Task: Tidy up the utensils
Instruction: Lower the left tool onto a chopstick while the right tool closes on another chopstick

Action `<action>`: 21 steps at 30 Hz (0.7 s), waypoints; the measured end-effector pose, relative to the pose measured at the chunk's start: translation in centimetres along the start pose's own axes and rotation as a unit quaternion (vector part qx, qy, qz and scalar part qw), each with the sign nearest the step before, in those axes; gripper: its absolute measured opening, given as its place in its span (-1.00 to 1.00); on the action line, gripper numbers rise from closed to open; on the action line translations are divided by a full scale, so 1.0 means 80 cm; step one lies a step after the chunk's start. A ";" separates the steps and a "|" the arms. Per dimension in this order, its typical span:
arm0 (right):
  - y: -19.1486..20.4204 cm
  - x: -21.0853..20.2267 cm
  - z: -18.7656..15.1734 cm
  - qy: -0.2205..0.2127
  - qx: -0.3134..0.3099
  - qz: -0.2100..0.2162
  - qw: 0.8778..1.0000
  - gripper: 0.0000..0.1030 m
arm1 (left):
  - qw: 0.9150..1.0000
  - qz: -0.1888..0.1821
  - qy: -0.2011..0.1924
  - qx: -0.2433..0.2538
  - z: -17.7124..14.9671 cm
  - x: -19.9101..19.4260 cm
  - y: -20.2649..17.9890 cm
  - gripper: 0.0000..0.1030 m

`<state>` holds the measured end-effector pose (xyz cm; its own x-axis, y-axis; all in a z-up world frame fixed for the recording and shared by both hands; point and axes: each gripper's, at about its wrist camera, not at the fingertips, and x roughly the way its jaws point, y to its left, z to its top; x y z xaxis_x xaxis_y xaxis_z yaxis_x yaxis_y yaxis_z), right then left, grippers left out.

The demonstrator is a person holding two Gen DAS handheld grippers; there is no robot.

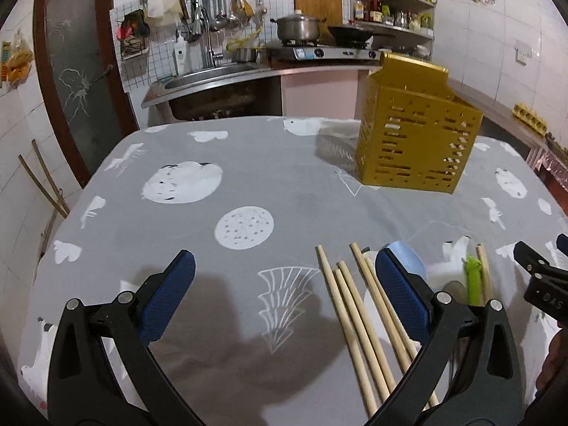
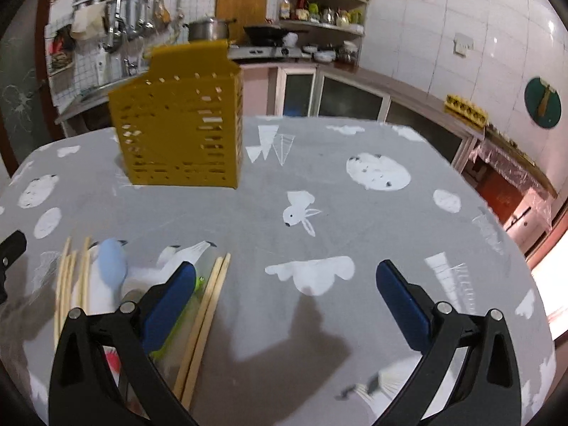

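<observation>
Hovering above the surface (image 1: 248, 163), the left tool (image 1: 284, 284) has its two blue pads spread wide and pinches nothing — grey cloth with white prints shows between them. Several wooden chopsticks (image 1: 358, 323) lie loose on the cloth at the lower right of the left wrist frame, and some of them pass under the tool's right finger. Behind that finger a pale blue spoon (image 1: 408, 259) is partly hidden, and further right lies a green utensil (image 1: 474, 280) with two more sticks beside it.

The right tool (image 2: 285, 291) is also spread open and empty. In its frame a pair of chopsticks (image 2: 204, 323) lies just beside its left finger at the lower left, and the blue spoon (image 2: 112, 266) lies more to the left.

A yellow perforated utensil holder (image 2: 177, 120) stands upright on the cloth in the upper left of the right wrist frame — well apart from the utensils.
</observation>
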<state>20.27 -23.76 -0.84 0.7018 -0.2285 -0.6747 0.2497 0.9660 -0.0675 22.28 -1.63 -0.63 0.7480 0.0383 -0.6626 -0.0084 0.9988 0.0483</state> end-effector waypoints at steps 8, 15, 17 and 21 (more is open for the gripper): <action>0.000 0.043 -0.020 0.033 0.028 0.004 0.999 0.93 | 1.000 -0.001 0.030 -0.005 -0.013 0.043 0.002 0.90; -0.004 0.051 -0.024 0.047 0.038 0.010 0.998 0.92 | 0.998 -0.008 0.065 -0.014 -0.023 0.067 0.017 0.90; -0.005 0.051 -0.024 0.048 0.040 0.010 0.998 0.92 | 0.997 -0.012 0.076 -0.017 -0.024 0.073 0.019 0.90; -0.004 0.052 -0.025 0.047 0.036 0.009 0.998 0.91 | 0.997 -0.014 0.078 -0.013 -0.026 0.075 0.017 0.90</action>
<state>21.78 -24.81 -5.07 0.6411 -0.1963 -0.7420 0.2880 0.9576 -0.0045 25.34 0.00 -6.10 0.6357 0.0129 -0.7719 -0.0085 0.9999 0.0097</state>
